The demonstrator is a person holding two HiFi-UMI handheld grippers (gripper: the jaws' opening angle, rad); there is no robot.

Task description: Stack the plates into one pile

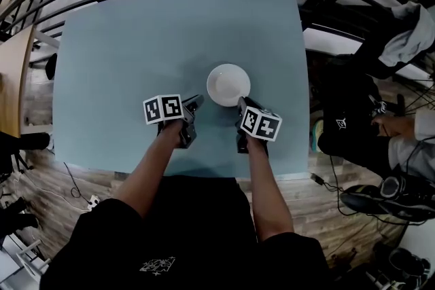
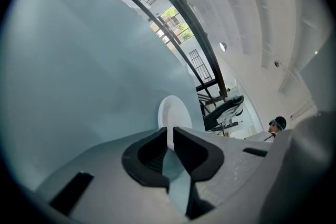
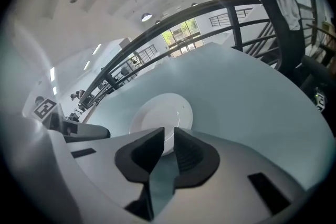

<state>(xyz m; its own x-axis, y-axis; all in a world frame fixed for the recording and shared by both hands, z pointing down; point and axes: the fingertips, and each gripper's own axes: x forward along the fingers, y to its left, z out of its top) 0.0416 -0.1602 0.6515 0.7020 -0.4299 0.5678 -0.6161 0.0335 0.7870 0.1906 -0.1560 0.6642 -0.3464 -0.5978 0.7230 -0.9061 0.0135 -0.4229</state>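
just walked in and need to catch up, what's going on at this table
A person is working over a blue-grey table with a gripper in each hand. Only one white plate shows from above; whether others lie under it can't be told. The right claw sits at the plate's near rim, slightly open and not clamping it. The left claw is off to the plate's side, open and empty.

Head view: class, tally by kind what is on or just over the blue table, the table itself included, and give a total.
White plate: 1 in sight; whether more lie under it cannot be told
Grippers: 2, the left gripper and the right gripper
Blue table: 1
Total: 4
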